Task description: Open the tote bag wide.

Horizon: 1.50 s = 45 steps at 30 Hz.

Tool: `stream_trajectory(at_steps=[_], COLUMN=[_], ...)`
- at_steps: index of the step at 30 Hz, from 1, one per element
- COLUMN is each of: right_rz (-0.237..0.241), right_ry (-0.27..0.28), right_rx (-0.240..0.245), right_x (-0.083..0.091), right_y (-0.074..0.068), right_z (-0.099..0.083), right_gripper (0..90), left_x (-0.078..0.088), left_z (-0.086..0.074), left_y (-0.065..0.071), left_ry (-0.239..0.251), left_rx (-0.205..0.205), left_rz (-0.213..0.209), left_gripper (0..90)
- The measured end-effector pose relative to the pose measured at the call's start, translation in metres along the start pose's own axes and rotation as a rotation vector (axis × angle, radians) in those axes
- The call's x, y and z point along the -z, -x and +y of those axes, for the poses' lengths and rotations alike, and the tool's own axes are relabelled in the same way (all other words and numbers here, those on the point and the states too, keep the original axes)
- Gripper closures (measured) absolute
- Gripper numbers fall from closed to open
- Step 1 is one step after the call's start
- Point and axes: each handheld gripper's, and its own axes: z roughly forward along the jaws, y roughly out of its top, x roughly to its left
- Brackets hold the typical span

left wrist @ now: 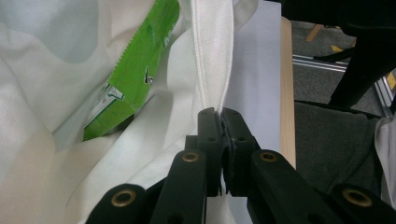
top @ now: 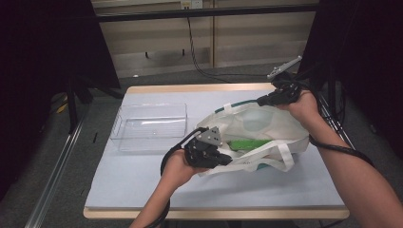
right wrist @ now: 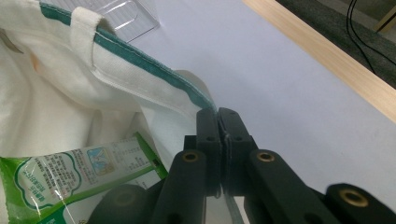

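- clear plastic tray point(top: 151, 127): it sits empty at the left of the table point(top: 142, 190), just beside the bag; a tug toward it could push the tray along, since nothing pins it.
- left gripper point(top: 227, 160): its jaws are pressed together on the near rim of the white tote bag point(top: 266, 124), pinching a fold of cloth beside a strap point(left wrist: 212, 51). the bite looks thin (only the jaw tips hold cloth), so i'd judge a harder pull could let the rim slip out and the mouth fall shut.
- green packet point(top: 249, 143): it lies inside the open bag, at the middle right of the table, partly under folds. if the mouth sags it would be buried, and if the bag is tipped toward the near edge it could slide out.
- right gripper point(top: 260, 100): its jaws are clamped on the far, green-trimmed rim point(right wrist: 154, 70). pulling the two rims too far apart may drag the whole bag across the table rather than widen it.
- hard to make out: the bag's depths are hidden by cloth, so anything else inside can't be told; the packet's print is too small to read; the right jaw tips are blurred in the high view.
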Motion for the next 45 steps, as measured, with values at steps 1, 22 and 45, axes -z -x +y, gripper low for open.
stream_trajectory(at_steps=[1, 22, 45], right_rz=[0.000, -0.022, -0.016], right_ry=[-0.001, -0.001, 0.001], right_rx=[-0.001, -0.016, -0.012], right_x=[0.000, -0.003, -0.002], right_y=[0.000, 0.004, 0.001], right_z=[0.000, -0.003, -0.003], right_gripper=[88.1, 88.0, 88.0], left_x=[0.000, -0.010, -0.001], left_z=[-0.001, -0.010, 0.007], left_y=[0.000, 0.003, -0.005], left_ry=[0.001, -0.016, 0.046], left_rx=[0.002, 0.003, 0.054], left_rz=[0.000, -0.030, 0.029], left_gripper=[87.5, 87.2, 67.8])
